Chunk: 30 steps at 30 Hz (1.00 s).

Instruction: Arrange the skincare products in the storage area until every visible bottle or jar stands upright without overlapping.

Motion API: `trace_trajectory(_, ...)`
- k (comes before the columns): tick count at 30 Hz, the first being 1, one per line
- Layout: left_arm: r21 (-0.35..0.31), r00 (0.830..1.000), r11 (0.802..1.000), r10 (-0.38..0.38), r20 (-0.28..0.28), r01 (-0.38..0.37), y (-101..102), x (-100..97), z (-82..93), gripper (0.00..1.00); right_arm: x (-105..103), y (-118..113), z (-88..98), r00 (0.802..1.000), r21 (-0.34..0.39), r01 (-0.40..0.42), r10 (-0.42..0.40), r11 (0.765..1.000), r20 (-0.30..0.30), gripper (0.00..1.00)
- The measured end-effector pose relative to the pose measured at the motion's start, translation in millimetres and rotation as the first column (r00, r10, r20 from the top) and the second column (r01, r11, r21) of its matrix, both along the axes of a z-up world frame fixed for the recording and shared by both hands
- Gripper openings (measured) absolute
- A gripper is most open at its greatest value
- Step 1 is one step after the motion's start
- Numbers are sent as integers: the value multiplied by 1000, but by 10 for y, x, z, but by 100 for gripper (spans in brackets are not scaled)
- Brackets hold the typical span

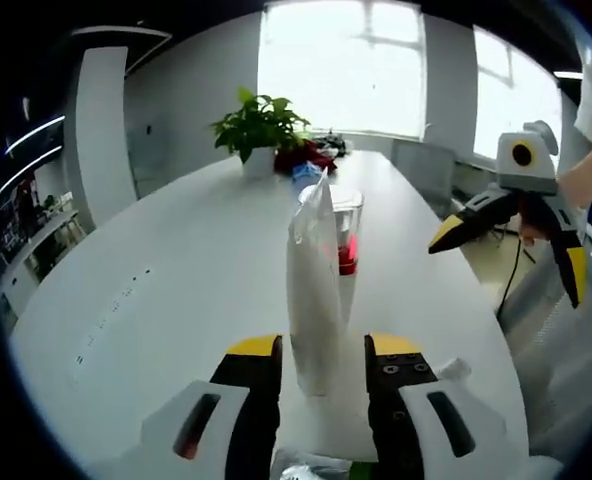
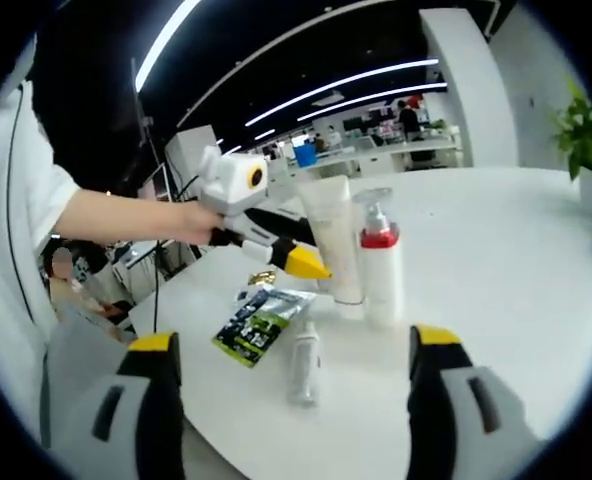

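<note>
Left gripper (image 1: 321,362): my jaws stand apart on either side of the tube's base, not visibly pressing it.
White tube (image 1: 313,290): upright on the white table (image 1: 176,270), long axis vertical, flat sealed end toward 12 o'clock.
Pump bottle (image 2: 380,262): upright just beside the tube, red collar, pump head at 12.
Small bottle (image 2: 304,363): lying flat, long axis running 12 to 6.
Sachet (image 2: 261,318): flat, at 10 o'clock of the small bottle.
Right gripper (image 2: 294,375): my jaws are wide apart, holding nothing.

White table (image 1: 176,270), bright window (image 1: 341,65) behind a potted plant (image 1: 259,128) — ceiling light strips (image 2: 366,78).
</note>
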<state>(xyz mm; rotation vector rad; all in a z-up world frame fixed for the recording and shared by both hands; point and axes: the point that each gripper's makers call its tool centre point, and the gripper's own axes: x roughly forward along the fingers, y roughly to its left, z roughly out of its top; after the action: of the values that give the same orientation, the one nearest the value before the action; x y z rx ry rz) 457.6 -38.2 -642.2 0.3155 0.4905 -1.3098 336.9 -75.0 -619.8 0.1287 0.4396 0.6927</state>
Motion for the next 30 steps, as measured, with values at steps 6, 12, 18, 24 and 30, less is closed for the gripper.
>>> trace_trajectory(6,14,996,997,78,-31,-78,233,-102,-71,44,-56,33,17,1000,5,-1,1,1000,3,95)
trace_trajectory(12,44,986,988,151,-72,-148,463,-250,-136,53,-109,77,34,1000,7,-5,5,1000,5,95)
trace_trajectory(18,46,963,969,246,-109,-242,663,-431,-91,65,-182,122,52,1000,9,-13,13,1000,9,95)
trace_trajectory(24,31,938,950,313,-146,-312,829,-727,-60,75,-260,155,82,1000,8,-22,22,1000,14,95)
trace_trajectory(30,41,910,925,380,-163,-379,1019,-969,-62,82,-353,174,107,999,6,-32,32,999,18,95)
